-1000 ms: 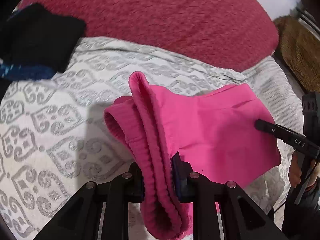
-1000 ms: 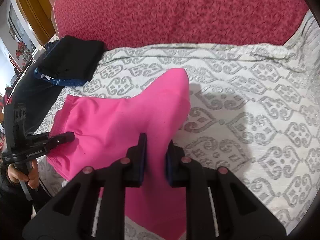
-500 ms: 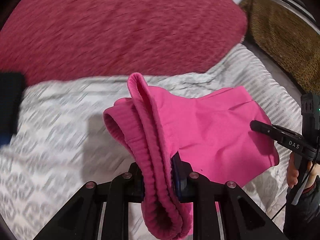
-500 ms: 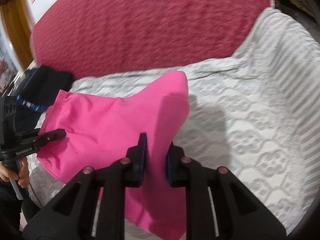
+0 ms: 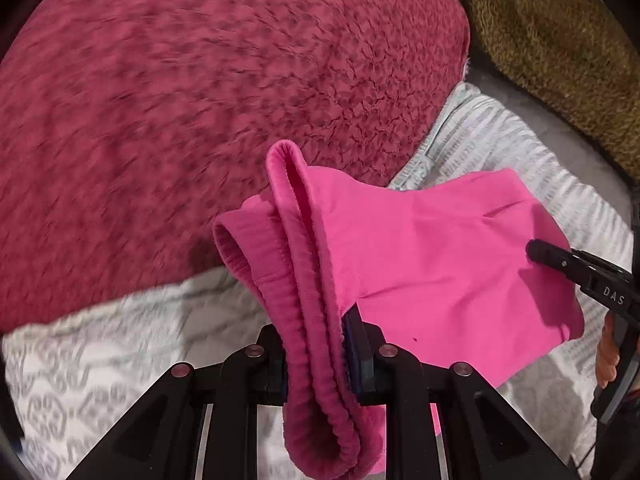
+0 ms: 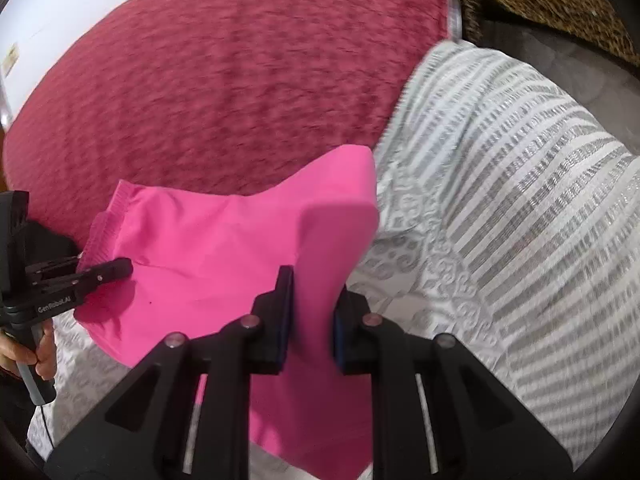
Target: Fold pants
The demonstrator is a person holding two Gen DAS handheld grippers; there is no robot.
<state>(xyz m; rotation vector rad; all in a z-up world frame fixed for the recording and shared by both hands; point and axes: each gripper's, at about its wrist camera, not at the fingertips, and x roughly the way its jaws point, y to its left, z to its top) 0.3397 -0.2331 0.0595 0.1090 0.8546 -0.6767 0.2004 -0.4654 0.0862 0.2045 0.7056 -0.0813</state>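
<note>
Left gripper (image 5: pixel 316 360): jaws pinched on the ribbed waistband (image 5: pixel 304 280) of the pink pants (image 5: pixel 432 264). Right gripper (image 6: pixel 310 316): jaws pinched on the opposite folded edge. Pants: held stretched between both, hanging clear above the grey-patterned bedspread (image 6: pixel 500 200) near its right edge, apparently for carrying flat without losing the fold. Surroundings: crimson blanket (image 5: pixel 200 100) along the far side; brown woven furniture (image 5: pixel 560 40) beyond the far right corner. Nothing obstructs the bedspread below.

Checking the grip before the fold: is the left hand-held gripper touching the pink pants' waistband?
Touching. The left wrist view shows the left hand-held gripper with its jaws pressed on the pink pants at the ribbed waistband.
</note>
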